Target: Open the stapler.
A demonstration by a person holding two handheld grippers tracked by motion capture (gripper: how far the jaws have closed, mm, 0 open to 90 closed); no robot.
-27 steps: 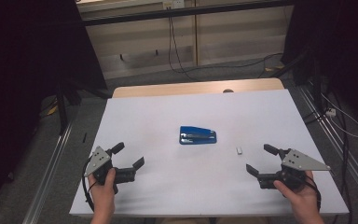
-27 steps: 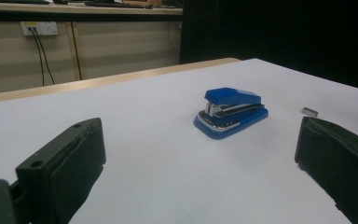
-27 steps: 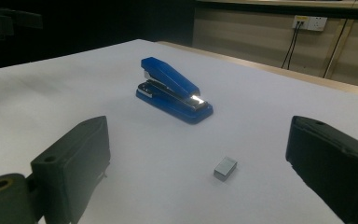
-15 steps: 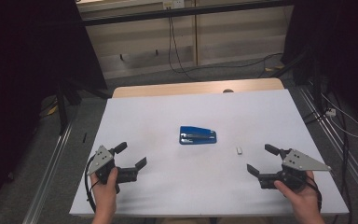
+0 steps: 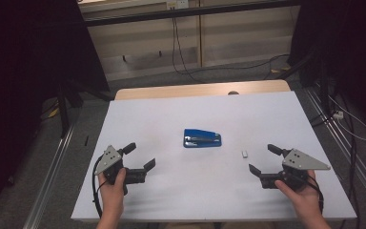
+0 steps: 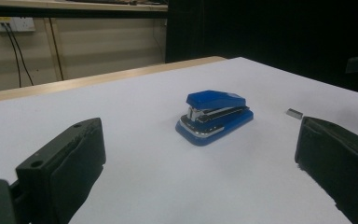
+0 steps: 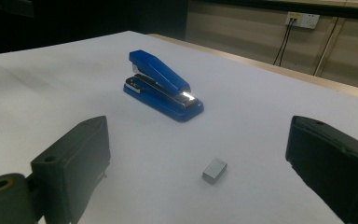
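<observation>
We hold both jaws wide and empty: left gripper [image 5: 139, 156], right gripper [image 5: 263, 159], flanking the blue metal stapler [image 5: 202, 139] and small grey staple block [image 5: 244, 154].

A white rectangular counter [image 5: 171, 119] with a pale wooden strip along its far edge [image 5: 171, 90] stands on a grey floor [image 5: 138, 78]. Behind it runs a beige wall panel [image 5: 138, 47] with black cables [image 5: 176, 43] hanging from a white socket [image 6: 13, 23]. Metal rails [image 5: 52, 162] flank the counter's sides.
</observation>
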